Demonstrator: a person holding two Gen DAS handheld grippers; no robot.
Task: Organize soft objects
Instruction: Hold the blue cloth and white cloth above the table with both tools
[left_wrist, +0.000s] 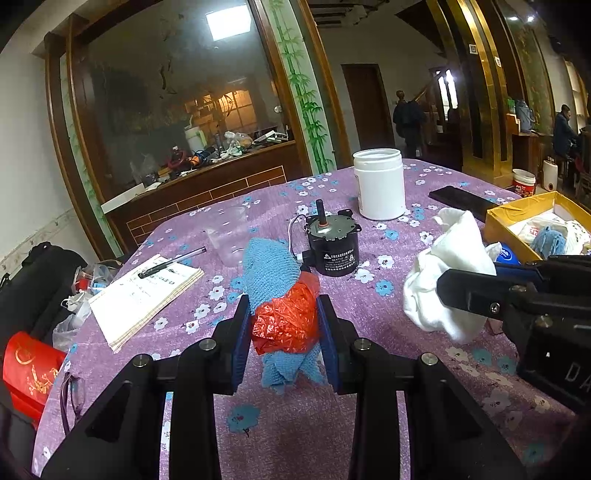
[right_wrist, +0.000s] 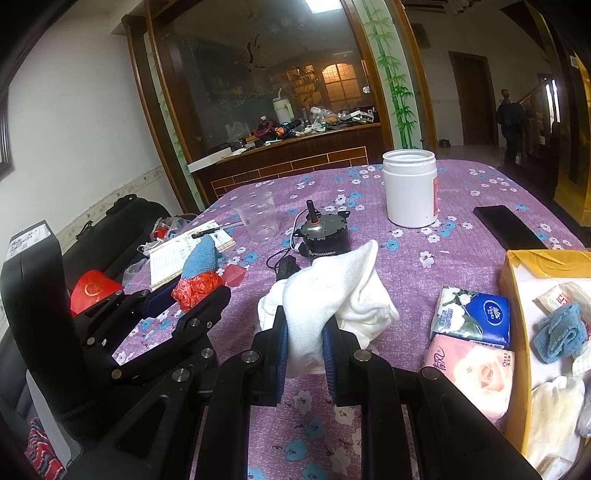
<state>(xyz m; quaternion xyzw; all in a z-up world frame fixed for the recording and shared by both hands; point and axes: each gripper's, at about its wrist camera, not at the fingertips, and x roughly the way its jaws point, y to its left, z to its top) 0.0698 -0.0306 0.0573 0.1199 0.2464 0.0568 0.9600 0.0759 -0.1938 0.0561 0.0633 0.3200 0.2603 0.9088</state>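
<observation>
While left claw (left_wrist: 284, 325) clamps red bag (left_wrist: 286, 321) over blue cloth (left_wrist: 267, 266) and right claw (right_wrist: 304, 350) clamps white cloth (right_wrist: 332, 291), loose trailing folds risk snagging motor (right_wrist: 325, 230) ahead.

Left gripper (left_wrist: 284, 325) jaws clamp blue cloth (left_wrist: 271, 269) (red plastic bag (left_wrist: 286, 321) wrapped round it); motor (left_wrist: 332, 243) behind.

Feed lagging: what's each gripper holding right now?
Left gripper: closed on the blue cloth and red plastic bag.
Right gripper: closed on the white cloth.
</observation>
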